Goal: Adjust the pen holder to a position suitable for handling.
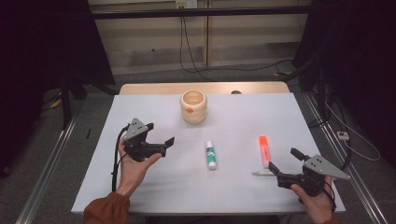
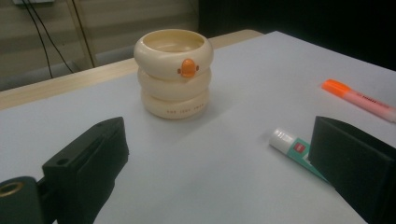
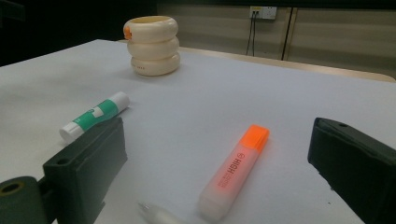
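Where the matte white table (image 1: 140, 186) spreads — a ribbed cream cup (image 1: 193, 106), both hand-held grippers' jaws apart.

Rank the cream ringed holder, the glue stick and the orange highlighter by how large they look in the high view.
1. Cream ringed holder, clearly the bulkiest.
2. Orange highlighter and glue stick: they look about alike in length and thickness, so I won't rank them.

A white-topped table (image 1: 140, 121) is set on grey floor (image 1: 154, 77); at 12 o'clock a beige wall (image 1: 243, 37) with hanging cables (image 1: 184, 42) is seen.
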